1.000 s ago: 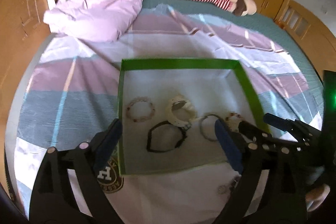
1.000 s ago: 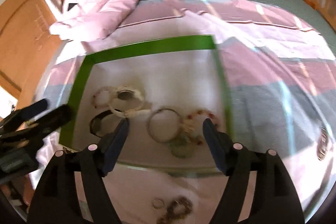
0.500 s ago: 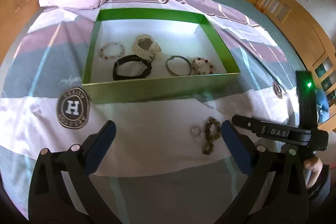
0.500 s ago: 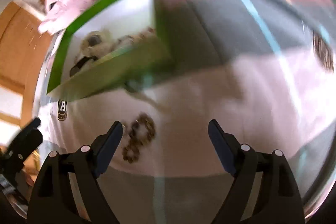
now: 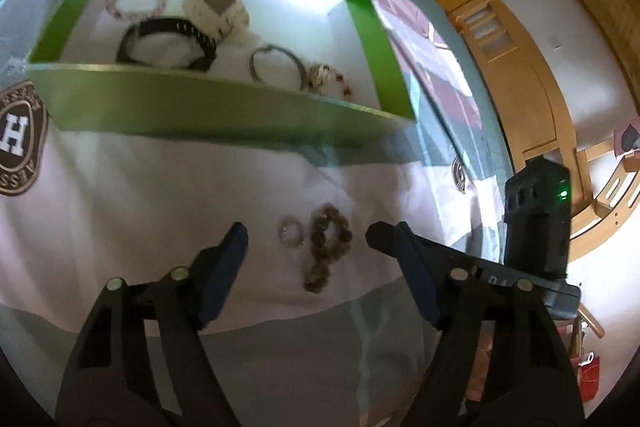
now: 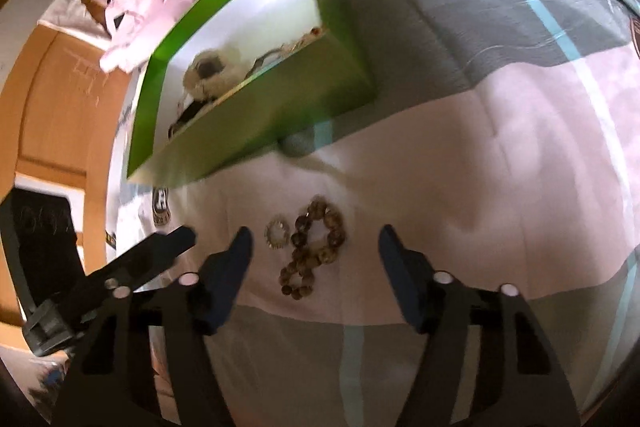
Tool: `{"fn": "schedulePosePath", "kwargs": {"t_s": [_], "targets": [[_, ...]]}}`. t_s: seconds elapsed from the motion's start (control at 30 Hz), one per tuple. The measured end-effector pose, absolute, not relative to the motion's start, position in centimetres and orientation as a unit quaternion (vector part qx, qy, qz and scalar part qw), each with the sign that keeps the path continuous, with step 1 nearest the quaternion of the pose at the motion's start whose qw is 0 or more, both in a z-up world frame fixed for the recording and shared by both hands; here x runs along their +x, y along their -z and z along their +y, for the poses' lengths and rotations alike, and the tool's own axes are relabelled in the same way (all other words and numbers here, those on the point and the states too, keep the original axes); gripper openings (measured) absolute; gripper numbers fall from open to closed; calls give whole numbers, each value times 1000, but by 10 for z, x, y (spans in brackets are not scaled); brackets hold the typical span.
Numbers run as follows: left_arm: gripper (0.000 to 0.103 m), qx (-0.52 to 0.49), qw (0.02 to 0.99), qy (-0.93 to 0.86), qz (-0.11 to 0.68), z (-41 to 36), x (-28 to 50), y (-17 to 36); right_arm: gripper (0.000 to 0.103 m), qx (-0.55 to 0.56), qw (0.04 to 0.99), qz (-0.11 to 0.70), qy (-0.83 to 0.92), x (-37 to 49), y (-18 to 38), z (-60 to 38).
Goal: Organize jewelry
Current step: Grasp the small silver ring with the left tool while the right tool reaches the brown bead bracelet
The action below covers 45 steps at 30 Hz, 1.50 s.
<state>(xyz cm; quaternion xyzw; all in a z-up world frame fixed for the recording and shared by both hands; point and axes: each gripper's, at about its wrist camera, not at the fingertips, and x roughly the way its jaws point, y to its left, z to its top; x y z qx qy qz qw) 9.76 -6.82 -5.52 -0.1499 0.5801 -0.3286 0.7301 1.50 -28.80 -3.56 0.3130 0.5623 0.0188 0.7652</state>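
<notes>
Bedspread holds a brown bead bracelet and a small ring, just outside the green box. Left gripper and right gripper both straddle them, jaws closing, gripping nothing. Converging together, they risk colliding or snagging cloth.

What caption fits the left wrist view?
Left claw, closing, empty, above brown beaded bracelet and small ring on bedsheet; green box beyond.
</notes>
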Motion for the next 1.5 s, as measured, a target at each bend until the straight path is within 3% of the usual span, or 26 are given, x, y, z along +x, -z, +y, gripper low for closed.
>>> {"fn": "schedulePosePath", "kwargs": {"t_s": [0.3,0.5,0.73,0.9,1.03,1.13,1.23,1.5], "targets": [[58,-86,741,308,590,-94,99,75,41,332,741,583,-11,19,55,-289],[48,-58,746,292,596,-99,101,91,35,319,742,589,-16,22,58,-280],[45,-13,755,282,592,-114,100,91,34,316,743,590,-14,23,60,-279],[43,67,763,272,582,-135,91,90,18,299,747,594,2,20,64,-279],[40,87,775,264,568,-141,87,89,17,301,747,593,6,19,64,-280],[28,101,782,258,559,-151,79,88,17,291,751,593,7,19,62,-277],[9,92,779,269,559,-150,80,87,17,282,755,592,7,18,61,-275],[5,76,776,268,566,-138,82,83,17,317,743,589,-1,17,61,-283]]}}
